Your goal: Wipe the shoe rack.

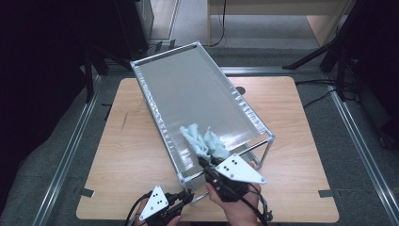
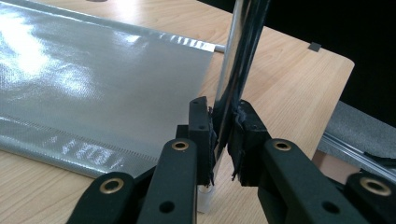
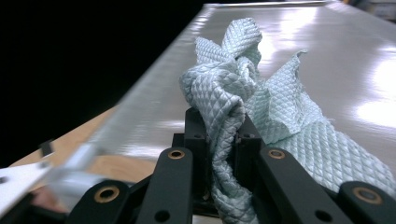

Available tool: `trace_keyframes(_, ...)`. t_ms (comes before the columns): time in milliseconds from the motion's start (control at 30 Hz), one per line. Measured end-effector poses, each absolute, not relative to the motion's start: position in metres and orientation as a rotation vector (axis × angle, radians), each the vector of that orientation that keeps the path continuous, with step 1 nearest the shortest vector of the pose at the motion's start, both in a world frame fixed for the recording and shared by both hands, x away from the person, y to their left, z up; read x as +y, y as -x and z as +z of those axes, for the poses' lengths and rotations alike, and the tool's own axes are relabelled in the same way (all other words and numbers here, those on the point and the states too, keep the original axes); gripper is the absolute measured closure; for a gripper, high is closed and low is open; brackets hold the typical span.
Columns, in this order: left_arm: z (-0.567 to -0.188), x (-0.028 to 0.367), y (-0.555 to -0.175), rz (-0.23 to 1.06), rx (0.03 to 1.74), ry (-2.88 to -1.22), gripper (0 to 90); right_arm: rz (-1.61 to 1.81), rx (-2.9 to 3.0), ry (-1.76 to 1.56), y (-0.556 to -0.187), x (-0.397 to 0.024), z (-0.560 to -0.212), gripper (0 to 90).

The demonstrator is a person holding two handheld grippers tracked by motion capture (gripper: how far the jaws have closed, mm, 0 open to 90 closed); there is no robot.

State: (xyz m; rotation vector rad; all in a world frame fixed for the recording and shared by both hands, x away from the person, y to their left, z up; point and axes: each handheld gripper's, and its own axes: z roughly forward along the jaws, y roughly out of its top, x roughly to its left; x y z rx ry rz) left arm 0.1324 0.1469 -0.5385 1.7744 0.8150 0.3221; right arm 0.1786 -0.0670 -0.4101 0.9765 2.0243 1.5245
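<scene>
Nearest the camera in the high view, the left gripper [image 1: 186,197] sits low at the near edge of the wooden table [image 1: 122,155], the person's left hand [image 1: 162,219] under its grey plate. In its own view its jaws are clamped tight on a shiny upright post [image 2: 238,60] of the rack, at the rack's near left corner, steadying the frame.

Just to the right and a little farther, the right gripper [image 1: 203,162] reaches over the rack's near end, with the right hand [image 1: 235,202] wrapped around its body and the forearm entering from the bottom edge. Its jaws are closed on a bunched pale-blue cloth [image 3: 233,93], which lies on the near part of the silver shelf surface [image 1: 197,94], towards its left rail.

The step in hand looks like wiping the shelf: one gripper braces, the other drags the cloth. The next move probably calls for pushing the cloth towards the far end while keeping it pressed flat and the post held firm; whether the cloth's whole underside touches the surface is hard to tell here.

Beyond, the shelf slants away to the far left corner of the table.
</scene>
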Motion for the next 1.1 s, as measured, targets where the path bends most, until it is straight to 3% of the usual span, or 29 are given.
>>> trace_keyframes(233, -0.539, 0.147, -0.133, 0.311, 0.814, -1.776, 80.0, 1.557, 2.077, -0.897, -0.178, -0.064, -0.41, 80.2)
trace_keyframes(867, -0.539, 0.147, -0.134, 0.307, 0.82, -1.774, 79.8, 1.323, 1.792, -1.138, -0.227, -0.162, -0.406, 79.3)
trace_keyframes(1100, -0.539, 0.147, -0.134, 0.313, 0.821, -1.773, 79.8, 1.304, 1.788, -1.184, -0.228, -0.161, -0.404, 79.7)
